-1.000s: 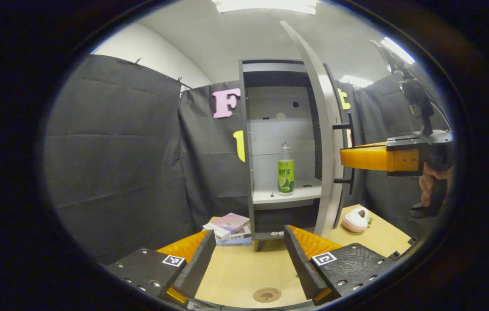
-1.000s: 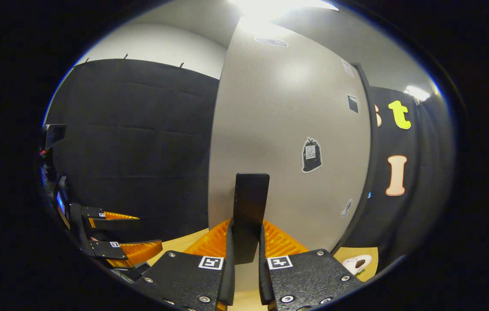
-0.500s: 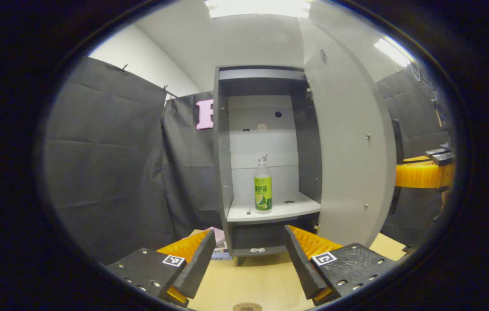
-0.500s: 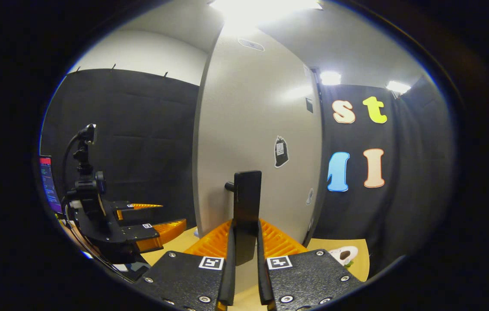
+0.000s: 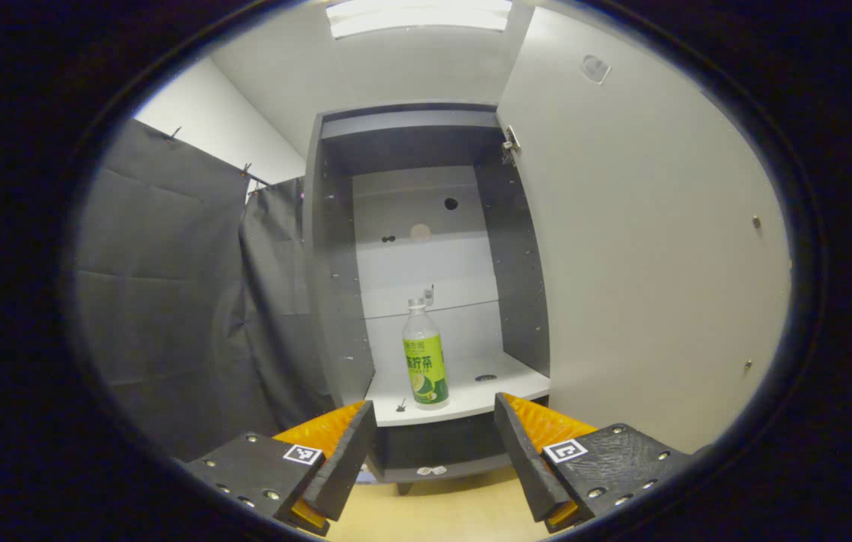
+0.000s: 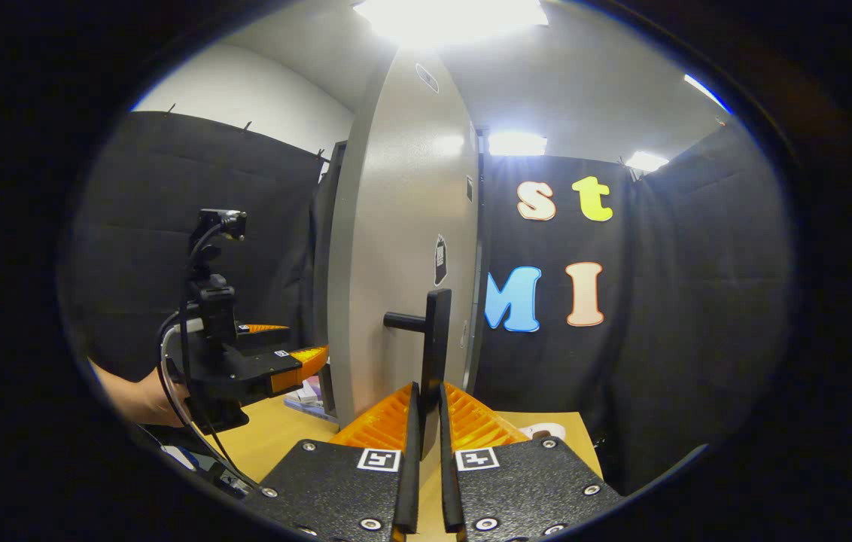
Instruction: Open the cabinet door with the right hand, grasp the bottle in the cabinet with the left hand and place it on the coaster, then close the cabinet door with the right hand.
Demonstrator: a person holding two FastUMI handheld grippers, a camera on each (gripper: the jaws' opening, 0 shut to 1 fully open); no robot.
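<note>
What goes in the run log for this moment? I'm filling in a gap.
door: open | right claw: shut on handle | left claw: open, facing bottle | bottle: upright on shelf, not grasped

Two grippers, alike in build. Left gripper [image 5: 433, 444]: black textured plates with silver screws, a small square black-and-white marker on each, ribbed orange fingers [image 5: 321, 429] edged in black. Right gripper [image 6: 426, 459]: same plates, markers, orange ribbing. At left of the right gripper view, a black camera mast and looping black cables (bare forearm [image 6: 136, 395] behind).
</note>
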